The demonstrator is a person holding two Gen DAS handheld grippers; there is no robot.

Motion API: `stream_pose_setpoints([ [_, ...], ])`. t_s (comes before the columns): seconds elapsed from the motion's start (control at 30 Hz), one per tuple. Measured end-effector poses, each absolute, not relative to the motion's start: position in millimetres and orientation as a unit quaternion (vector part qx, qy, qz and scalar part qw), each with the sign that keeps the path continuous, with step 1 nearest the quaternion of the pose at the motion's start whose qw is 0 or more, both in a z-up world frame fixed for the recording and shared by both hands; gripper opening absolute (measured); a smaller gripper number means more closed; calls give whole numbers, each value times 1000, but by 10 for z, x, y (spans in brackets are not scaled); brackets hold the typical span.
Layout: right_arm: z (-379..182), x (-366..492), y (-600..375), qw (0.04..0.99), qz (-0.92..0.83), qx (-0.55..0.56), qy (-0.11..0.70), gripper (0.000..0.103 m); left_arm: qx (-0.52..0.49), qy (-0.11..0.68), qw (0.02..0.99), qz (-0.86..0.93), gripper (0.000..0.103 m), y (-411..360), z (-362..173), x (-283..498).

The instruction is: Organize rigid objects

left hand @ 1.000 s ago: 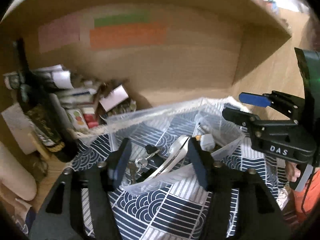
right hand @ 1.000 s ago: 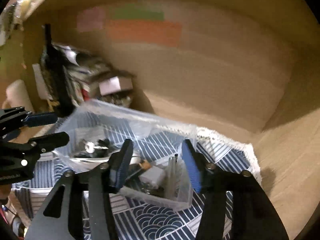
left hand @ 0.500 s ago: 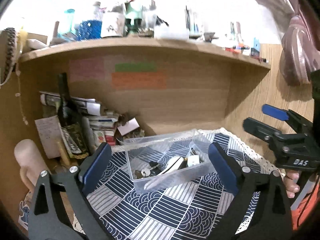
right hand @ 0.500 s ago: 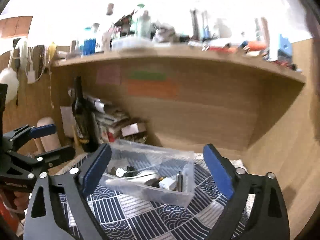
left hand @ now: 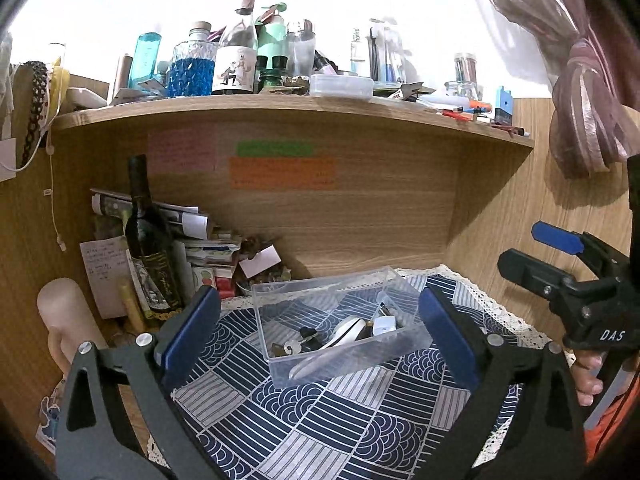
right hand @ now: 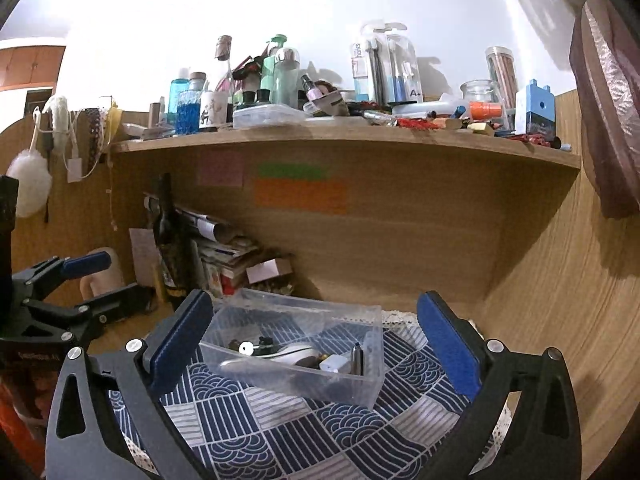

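So the clear rectangular plastic bin [left hand: 340, 328] is sitting on the blue-and-white wave-patterned cloth [left hand: 320, 420] that covers the wooden counter [right hand: 120, 336], roughly in the middle of the nook under the shelf. Inside it: a small silver key [left hand: 291, 347], a long curved silver piece that might be a shoehorn or a spoon handle (hard to tell through the plastic), a little white block-shaped plug or adapter [left hand: 385, 325], and some darker bits I can't make out.

My guess is that the bin itself is light, stiff and thin-walled, so the sides would flex if squeezed hard, and smooth plastic is slippery. The loose metal stuff will slide and rattle if it tips. I'd pinch one of the short end walls near the rim, or bracket it from both ends and keep it level.

The left hand-held gripper [left hand: 320, 336] is spread wide with nothing in it, its blue pads either side of the bin but not touching. The right hand-held gripper [right hand: 312, 344] is the same: wide apart, empty, short of the bin.

Behind on the left stands a dark green wine bottle [left hand: 148, 240] next to a messy stack of papers [left hand: 192, 240].
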State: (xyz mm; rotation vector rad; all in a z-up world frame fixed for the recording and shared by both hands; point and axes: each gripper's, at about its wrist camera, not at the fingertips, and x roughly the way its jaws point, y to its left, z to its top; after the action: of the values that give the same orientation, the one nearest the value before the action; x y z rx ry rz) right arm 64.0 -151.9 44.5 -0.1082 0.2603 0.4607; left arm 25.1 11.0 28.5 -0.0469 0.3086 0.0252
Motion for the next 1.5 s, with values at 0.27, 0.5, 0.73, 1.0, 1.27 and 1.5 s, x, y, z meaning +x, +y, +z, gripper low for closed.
stream_pose_setpoints([
  [0.27, 392, 645, -1492, 962, 231, -54, 136, 102, -20, 151, 988, 12, 102, 94, 261, 257],
  [0.5, 363, 665, -1502, 961, 233, -47, 142, 103, -18, 153, 988, 8, 102, 104, 255, 270],
  [0.73, 349, 692, -1532, 960, 236, -38, 147, 103, -17, 153, 988, 7, 102, 104, 253, 273],
  [1.0, 342, 691, -1544, 960, 236, -33, 147, 103, -11, 157, 988, 1, 102, 79, 244, 311],
  [1.27, 333, 708, -1575, 959, 240, -22, 151, 103, -8, 153, 988, 0, 102, 72, 250, 317],
  [1.5, 329, 704, -1579, 959, 240, -20, 151, 103, -8, 152, 988, 0, 102, 69, 251, 317],
])
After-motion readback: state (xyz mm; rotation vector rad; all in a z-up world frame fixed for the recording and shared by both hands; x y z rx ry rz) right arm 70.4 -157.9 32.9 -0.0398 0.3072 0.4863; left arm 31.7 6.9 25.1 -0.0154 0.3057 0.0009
